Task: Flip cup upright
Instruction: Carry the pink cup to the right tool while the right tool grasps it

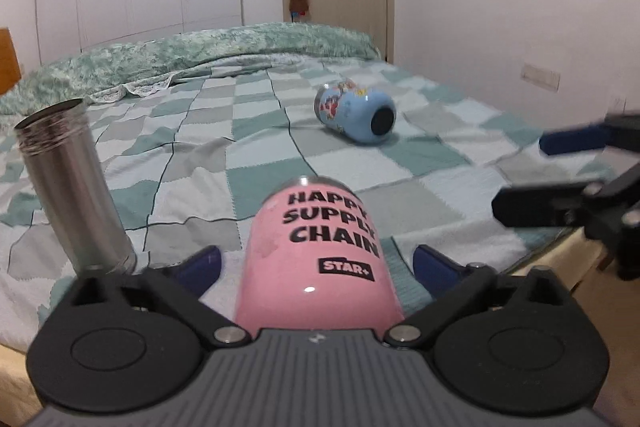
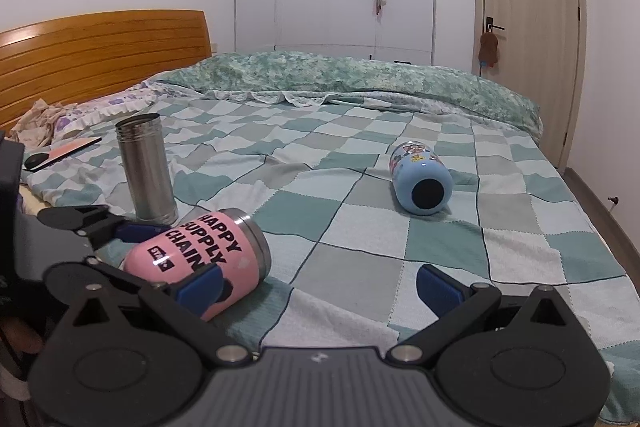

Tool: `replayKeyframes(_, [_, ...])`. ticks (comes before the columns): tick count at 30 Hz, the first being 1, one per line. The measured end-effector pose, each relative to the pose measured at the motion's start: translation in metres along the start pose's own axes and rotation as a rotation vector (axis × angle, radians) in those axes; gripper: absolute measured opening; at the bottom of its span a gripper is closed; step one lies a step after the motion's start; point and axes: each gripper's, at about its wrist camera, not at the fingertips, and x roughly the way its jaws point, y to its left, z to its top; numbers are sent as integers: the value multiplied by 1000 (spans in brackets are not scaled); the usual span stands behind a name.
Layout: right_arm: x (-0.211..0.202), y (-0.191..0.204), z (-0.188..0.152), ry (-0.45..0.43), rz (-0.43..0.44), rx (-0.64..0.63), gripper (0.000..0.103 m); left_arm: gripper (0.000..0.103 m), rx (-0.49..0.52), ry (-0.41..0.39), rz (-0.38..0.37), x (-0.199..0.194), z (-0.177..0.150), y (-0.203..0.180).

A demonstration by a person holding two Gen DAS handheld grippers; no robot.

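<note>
A pink cup (image 1: 320,255) lettered "HAPPY SUPPLY CHAIN" lies on its side on the checked bedspread, steel rim pointing away. My left gripper (image 1: 316,263) is open, its blue-padded fingers on either side of the cup with gaps. In the right wrist view the pink cup (image 2: 200,259) lies at lower left with the left gripper around it. My right gripper (image 2: 320,287) is open and empty above the bedspread, to the right of the cup; it shows in the left wrist view (image 1: 560,167). A blue cartoon cup (image 2: 420,179) lies on its side farther out, also in the left wrist view (image 1: 356,113).
A steel cylinder cup (image 1: 76,187) stands upright left of the pink cup, also in the right wrist view (image 2: 146,167). A folded green quilt (image 2: 360,75) runs along the far side. A wooden headboard (image 2: 100,55), pillows and a dark flat item (image 2: 60,153) are at left. The bed's edge (image 1: 552,251) drops at right.
</note>
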Motion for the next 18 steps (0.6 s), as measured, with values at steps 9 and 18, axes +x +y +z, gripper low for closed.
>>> replayKeyframes(9, [-1,11,7,13,12,41,103,103,-114,-14,-66,-37,9,45])
replayKeyframes(18, [28,49,28,107,55,88,103,103,-53,26,52,-60,8,97])
